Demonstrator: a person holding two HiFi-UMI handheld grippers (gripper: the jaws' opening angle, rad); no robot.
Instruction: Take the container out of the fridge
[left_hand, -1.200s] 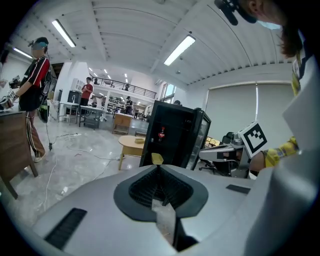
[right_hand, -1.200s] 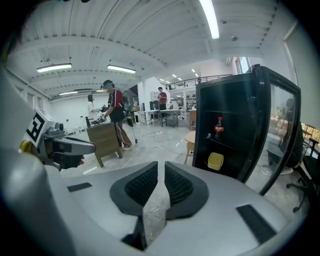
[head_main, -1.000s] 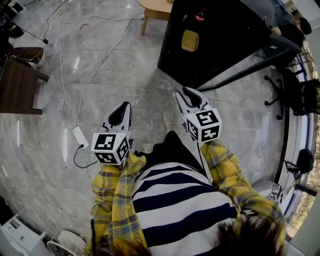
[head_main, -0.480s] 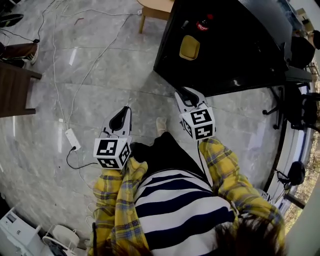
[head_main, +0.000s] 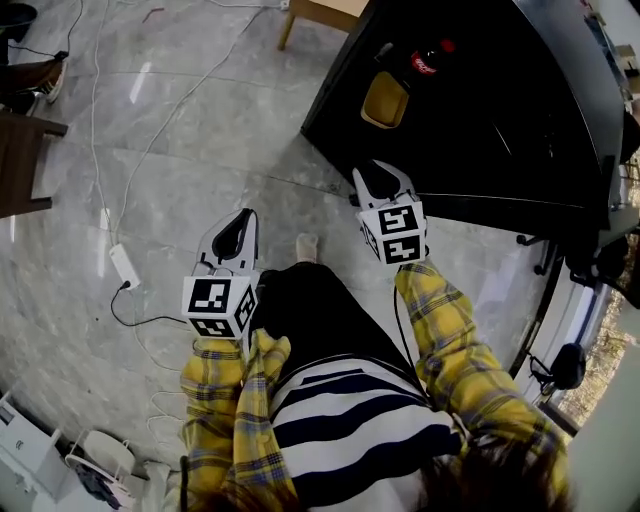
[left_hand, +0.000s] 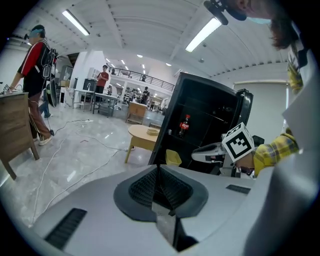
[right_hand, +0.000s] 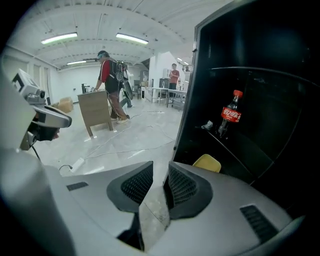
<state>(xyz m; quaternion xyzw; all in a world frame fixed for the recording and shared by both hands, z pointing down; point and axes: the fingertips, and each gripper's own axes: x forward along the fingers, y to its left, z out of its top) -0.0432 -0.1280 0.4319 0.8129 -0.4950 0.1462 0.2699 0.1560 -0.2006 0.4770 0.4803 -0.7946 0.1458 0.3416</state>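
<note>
Yellow plastic container (head_main: 385, 98) on a low shelf of the open black fridge (head_main: 500, 120), upper centre. Right gripper (head_main: 378, 180) nearer, directly below it, jaws slightly parted, empty. Left gripper (head_main: 237, 232) closed, farther off.

Bright ceiling strip lights (left_hand: 202, 35), glare on glossy floor (head_main: 180, 190), strong fisheye bending, fridge interior (right_hand: 260, 110) perhaps too dark.

A glossy grey marble floor (head_main: 200, 150) with a white power strip (head_main: 124, 266) lies beneath long ceiling strip lights (left_hand: 202, 34), a round wooden table (left_hand: 142, 136) nearby.
</note>
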